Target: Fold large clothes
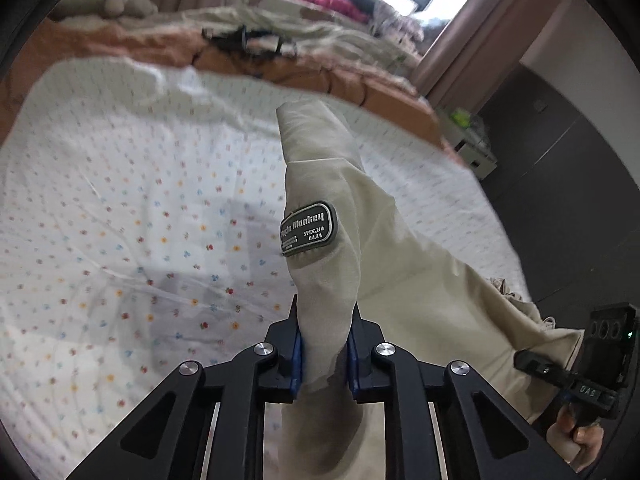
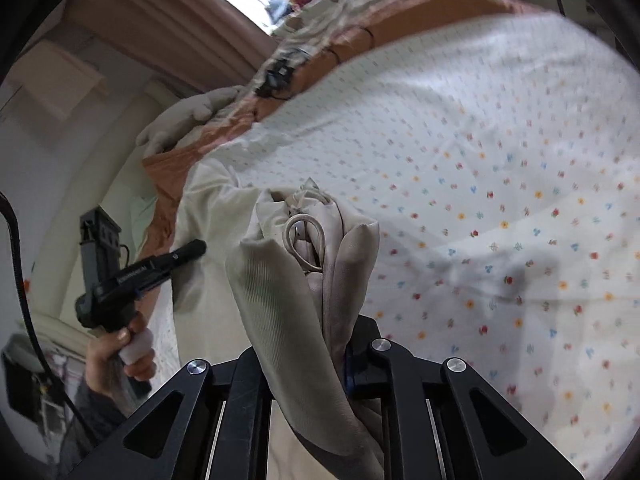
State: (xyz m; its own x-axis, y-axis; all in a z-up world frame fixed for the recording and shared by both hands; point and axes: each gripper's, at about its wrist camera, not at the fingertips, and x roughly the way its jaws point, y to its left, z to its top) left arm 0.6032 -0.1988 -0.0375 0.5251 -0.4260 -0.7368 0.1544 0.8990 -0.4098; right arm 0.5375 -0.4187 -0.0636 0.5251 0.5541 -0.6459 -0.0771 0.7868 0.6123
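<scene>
A large beige garment (image 1: 400, 264) with a dark green patch (image 1: 308, 229) is held up above the bed. My left gripper (image 1: 325, 340) is shut on a fold of it, and the cloth stretches right toward the other hand-held gripper (image 1: 592, 364). In the right wrist view my right gripper (image 2: 320, 344) is shut on a bunched part of the same garment (image 2: 280, 280), where a white drawstring loop (image 2: 304, 236) shows. The cloth covers the right gripper's left finger. The left hand-held gripper (image 2: 132, 276) appears at the left, with cloth hanging from it.
Below lies a white bedsheet with small flowers (image 1: 140, 220), also in the right wrist view (image 2: 500, 200). An orange blanket (image 1: 120, 44) and piled bedding with a black object (image 1: 248, 42) lie behind. Dark floor and a white cabinet (image 1: 476, 148) are to the right.
</scene>
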